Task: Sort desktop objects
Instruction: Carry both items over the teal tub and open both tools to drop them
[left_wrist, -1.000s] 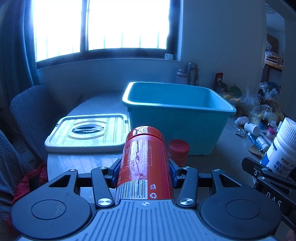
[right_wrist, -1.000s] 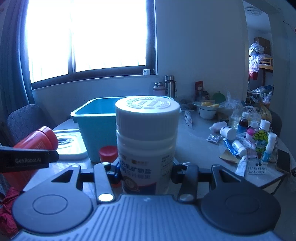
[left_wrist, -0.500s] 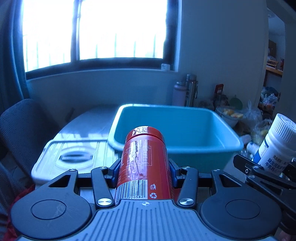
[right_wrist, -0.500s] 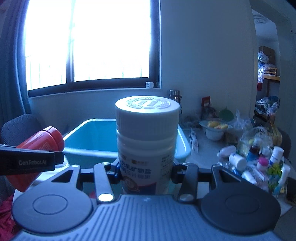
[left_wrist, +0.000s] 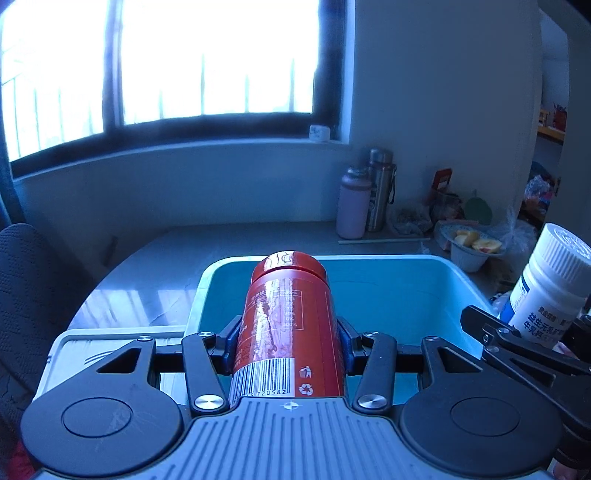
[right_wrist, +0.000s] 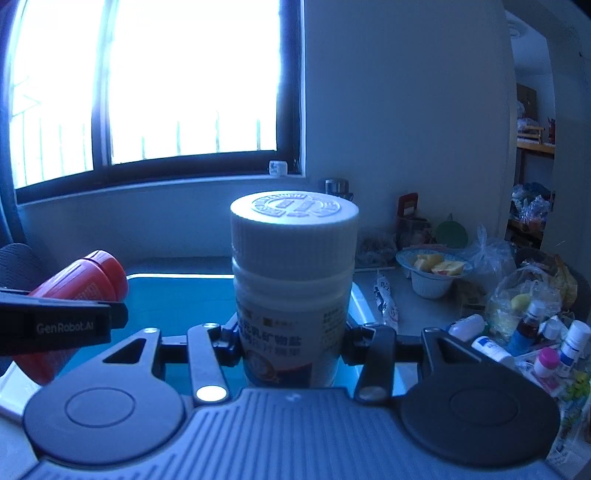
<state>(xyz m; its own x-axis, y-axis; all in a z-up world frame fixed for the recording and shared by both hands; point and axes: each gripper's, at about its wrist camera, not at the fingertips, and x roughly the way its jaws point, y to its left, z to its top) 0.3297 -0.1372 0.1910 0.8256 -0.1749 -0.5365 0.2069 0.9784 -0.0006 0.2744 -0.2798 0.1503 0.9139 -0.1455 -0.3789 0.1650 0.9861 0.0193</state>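
My left gripper (left_wrist: 290, 334) is shut on a red can (left_wrist: 288, 325) with a barcode and holds it tilted forward above the near edge of the teal tub (left_wrist: 424, 291). My right gripper (right_wrist: 291, 339) is shut on a white pill bottle (right_wrist: 293, 280) with a ribbed cap, held upright over the tub (right_wrist: 173, 295). The white bottle also shows at the right of the left wrist view (left_wrist: 546, 291). The red can shows at the left of the right wrist view (right_wrist: 77, 291).
A grey tub lid (left_wrist: 66, 343) lies left of the tub. Two flasks (left_wrist: 365, 203) stand by the wall. A bowl of fruit (right_wrist: 432, 273) and several small bottles and tubes (right_wrist: 535, 339) crowd the table's right side. A chair (left_wrist: 26, 295) is at the left.
Both grippers have risen and moved forward with their loads, from in front of the tub to above its near edge. The tub's inside now shows below them.
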